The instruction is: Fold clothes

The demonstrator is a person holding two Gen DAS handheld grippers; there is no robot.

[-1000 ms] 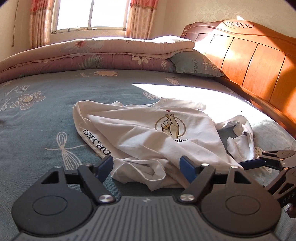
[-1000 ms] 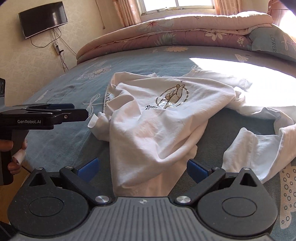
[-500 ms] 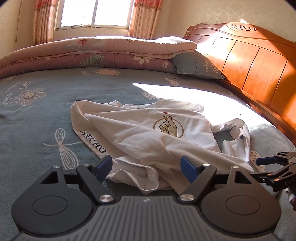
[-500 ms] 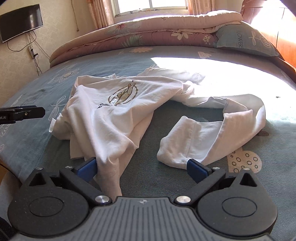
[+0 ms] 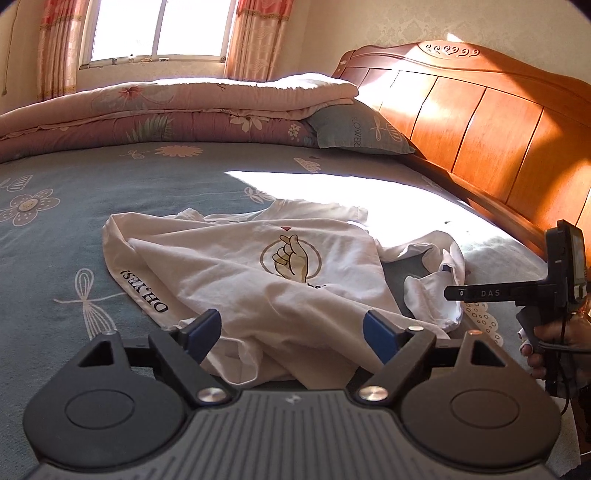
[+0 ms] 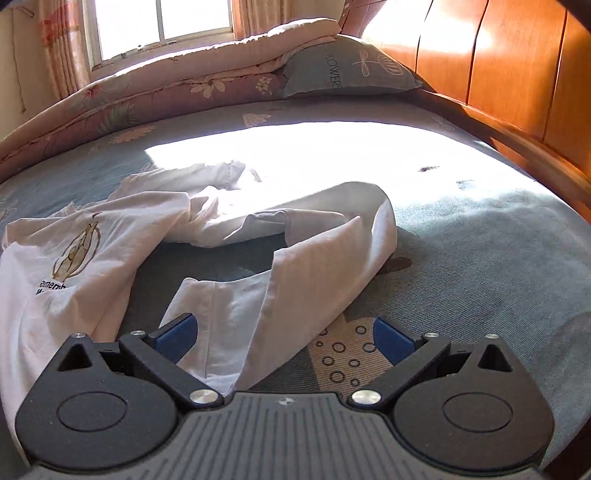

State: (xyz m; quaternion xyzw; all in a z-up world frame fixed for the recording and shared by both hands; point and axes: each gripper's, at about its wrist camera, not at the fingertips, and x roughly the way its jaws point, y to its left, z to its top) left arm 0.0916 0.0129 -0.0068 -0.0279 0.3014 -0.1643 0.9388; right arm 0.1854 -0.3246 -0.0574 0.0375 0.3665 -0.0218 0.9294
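Note:
A crumpled white T-shirt (image 5: 236, 273) with a hand-sign print lies on the blue-grey bed sheet (image 5: 66, 258). My left gripper (image 5: 291, 329) hovers over the shirt's near hem. Its jaws are opening and its blue pads stand apart, pressing nothing. In the right wrist view the shirt body (image 6: 74, 258) lies at the left, and a long twisted sleeve (image 6: 325, 258) curls out to the right. My right gripper (image 6: 284, 335) is open above that sleeve's near end, with cloth under the left pad. From the left wrist view it shows side-on as the right gripper (image 5: 450, 292), held in a hand.
A folded pink floral quilt (image 5: 177, 107) and a blue-grey pillow (image 5: 358, 129) lie at the far end under the window (image 5: 155, 29). The wooden headboard (image 5: 480, 122) runs along the right side. Bright sunlight falls across the sheet behind the shirt.
The right gripper has swung right, from over the shirt's body to over the loose sleeve. The left wrist view has shifted only slightly, and the shirt lies as before.

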